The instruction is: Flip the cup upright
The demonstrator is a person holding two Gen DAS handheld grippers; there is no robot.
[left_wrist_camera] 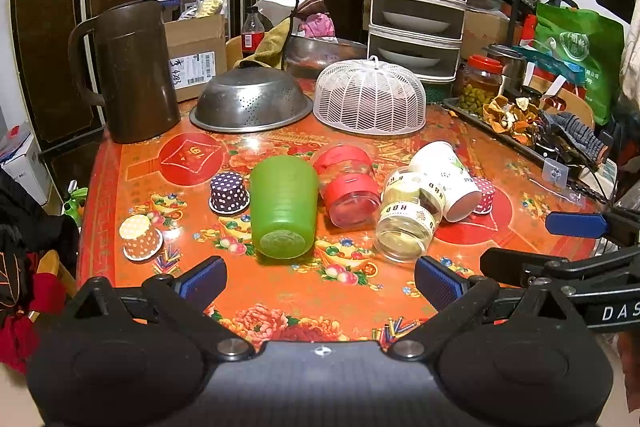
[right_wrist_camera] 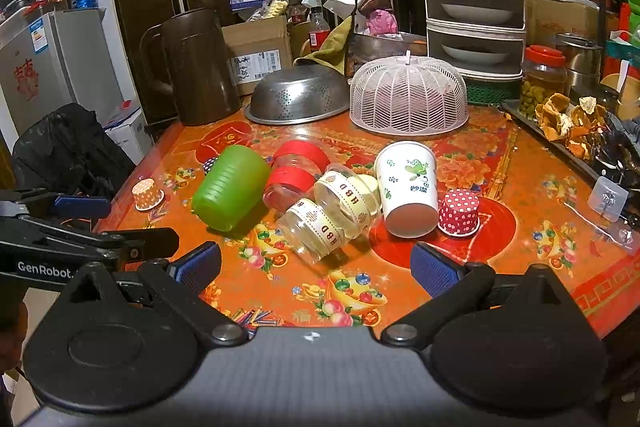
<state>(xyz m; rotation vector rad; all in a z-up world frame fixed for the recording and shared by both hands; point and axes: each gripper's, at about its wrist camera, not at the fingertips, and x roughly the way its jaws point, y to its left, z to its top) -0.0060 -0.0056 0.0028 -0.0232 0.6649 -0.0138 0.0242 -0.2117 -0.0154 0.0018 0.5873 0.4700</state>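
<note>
A green plastic cup (left_wrist_camera: 283,205) lies on its side on the orange table, base toward me; it also shows in the right wrist view (right_wrist_camera: 230,187). A white paper cup (left_wrist_camera: 446,179) with a green print lies on its side further right, base toward me in the right wrist view (right_wrist_camera: 408,183). My left gripper (left_wrist_camera: 320,281) is open and empty, just in front of the green cup. My right gripper (right_wrist_camera: 316,269) is open and empty, in front of the jars and the white cup.
Two red-lidded jars (left_wrist_camera: 348,187) and two ribbon-wrapped glass jars (left_wrist_camera: 408,215) lie between the cups. Small dotted paper cups stand upside down: purple (left_wrist_camera: 228,193), orange (left_wrist_camera: 140,237), red (right_wrist_camera: 459,213). A brown pitcher (left_wrist_camera: 134,71), a steel colander (left_wrist_camera: 252,103) and a white mesh food cover (left_wrist_camera: 370,97) stand behind.
</note>
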